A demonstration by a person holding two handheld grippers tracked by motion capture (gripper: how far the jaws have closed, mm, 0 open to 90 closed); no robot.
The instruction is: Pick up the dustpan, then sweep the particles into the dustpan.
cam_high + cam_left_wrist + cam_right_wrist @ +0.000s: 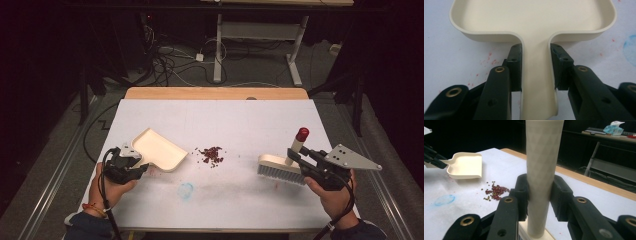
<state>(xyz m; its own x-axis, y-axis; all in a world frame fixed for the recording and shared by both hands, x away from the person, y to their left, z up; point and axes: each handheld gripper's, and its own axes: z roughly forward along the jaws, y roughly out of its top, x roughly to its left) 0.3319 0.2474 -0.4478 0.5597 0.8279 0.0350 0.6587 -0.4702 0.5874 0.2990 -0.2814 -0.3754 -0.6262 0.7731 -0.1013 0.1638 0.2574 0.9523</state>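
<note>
White surface (240,200) with a wooden far edge, seen from above. Near the middle, a small heap of red beans (212,155) with a few greenish ones among them. Left of the heap, a cream dustpan (159,149), open mouth turned toward the beans, just beside them but not touching. Left gripper (134,161) clamped on the dustpan handle; in the left gripper view both black fingers (515,67) pressed flat against the two sides of the narrow handle (535,75), the pan tray spreading out beyond them. Small red specks and a pale blue smear (630,48) on the surface beside the pan.

On the right side, a cream hand brush (279,167), grey bristles down on the surface, well apart from the beans. Brush handle (298,145) upright, slightly tilted, with a red cap (302,133) on top. Right gripper (296,156) pinching this handle low down; in the right gripper view the fingers (561,195) closed on both sides of the textured cream handle (542,170), just above the brush block. A grey three-cornered plate (352,159) on top of the right gripper. A hand behind each gripper, coming in from the near edge.

Behind the surface, cables on the floor (175,62) and the white legs of another desk (218,45).
</note>
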